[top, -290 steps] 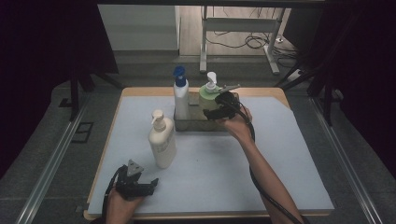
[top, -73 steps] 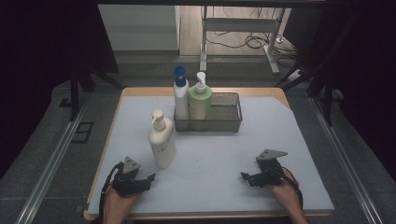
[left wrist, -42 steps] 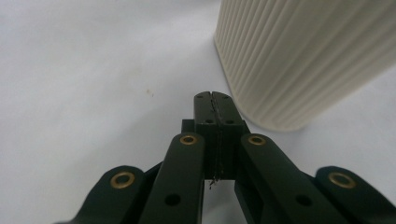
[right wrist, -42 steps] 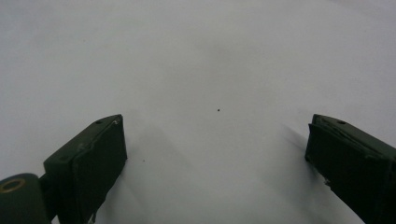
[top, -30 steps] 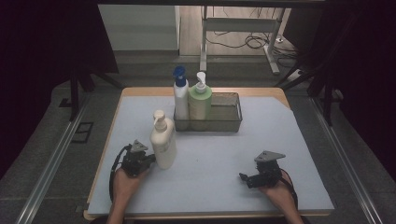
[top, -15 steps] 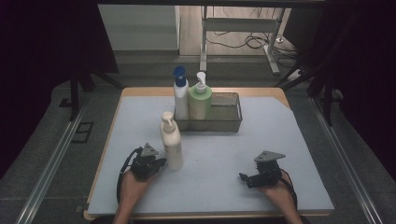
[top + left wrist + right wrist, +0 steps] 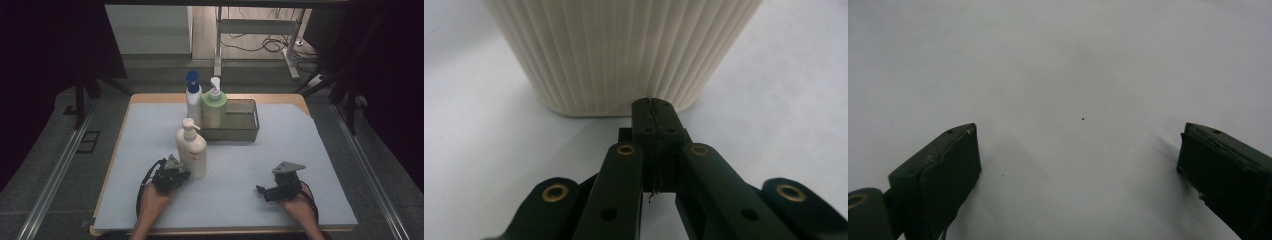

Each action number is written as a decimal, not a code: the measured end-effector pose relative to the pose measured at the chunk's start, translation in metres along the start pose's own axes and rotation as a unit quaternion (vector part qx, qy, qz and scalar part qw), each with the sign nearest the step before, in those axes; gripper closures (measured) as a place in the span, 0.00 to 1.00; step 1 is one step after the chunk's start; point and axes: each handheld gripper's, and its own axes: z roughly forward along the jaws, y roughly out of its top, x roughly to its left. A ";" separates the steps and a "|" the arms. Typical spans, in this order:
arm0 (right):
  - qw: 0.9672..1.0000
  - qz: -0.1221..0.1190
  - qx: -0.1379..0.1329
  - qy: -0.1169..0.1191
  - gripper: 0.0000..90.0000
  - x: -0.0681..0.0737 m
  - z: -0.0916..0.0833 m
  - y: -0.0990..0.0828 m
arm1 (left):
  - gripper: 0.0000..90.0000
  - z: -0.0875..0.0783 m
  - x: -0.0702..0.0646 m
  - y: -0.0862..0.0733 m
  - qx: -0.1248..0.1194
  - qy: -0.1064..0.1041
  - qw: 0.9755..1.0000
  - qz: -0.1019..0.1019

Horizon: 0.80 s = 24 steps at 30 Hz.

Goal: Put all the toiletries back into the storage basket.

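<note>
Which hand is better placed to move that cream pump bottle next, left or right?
Left. The left gripper, jaws shut, sits right against the cream pump bottle; the right gripper rests open, well apart from it.

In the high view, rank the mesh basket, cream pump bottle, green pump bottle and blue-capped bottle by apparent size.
1. mesh basket
2. cream pump bottle, though it stands nearer the camera
3. green pump bottle and blue-capped bottle: too alike, and partly hidden, to separate

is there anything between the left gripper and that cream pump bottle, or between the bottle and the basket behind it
Nothing visible. The left gripper, jaws shut, is right at the base of the cream pump bottle. Bare mat lies between the bottle and the mesh basket.
</note>
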 end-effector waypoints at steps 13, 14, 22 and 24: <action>1.000 0.001 0.003 0.000 0.04 0.000 0.000 0.001 | 0.78 -0.011 -0.004 -0.007 -0.004 0.011 1.000 0.005; 1.000 0.001 0.004 0.000 0.04 0.000 0.000 0.001 | 0.72 -0.013 -0.004 -0.008 -0.004 0.015 1.000 0.002; 1.000 0.007 0.007 -0.002 0.04 0.001 0.000 0.002 | 0.30 -0.024 -0.001 -0.024 0.008 0.059 0.998 -0.001; 1.000 0.006 0.006 -0.002 0.02 0.001 -0.001 0.003 | 0.22 -0.024 0.000 -0.029 0.010 0.066 0.998 -0.007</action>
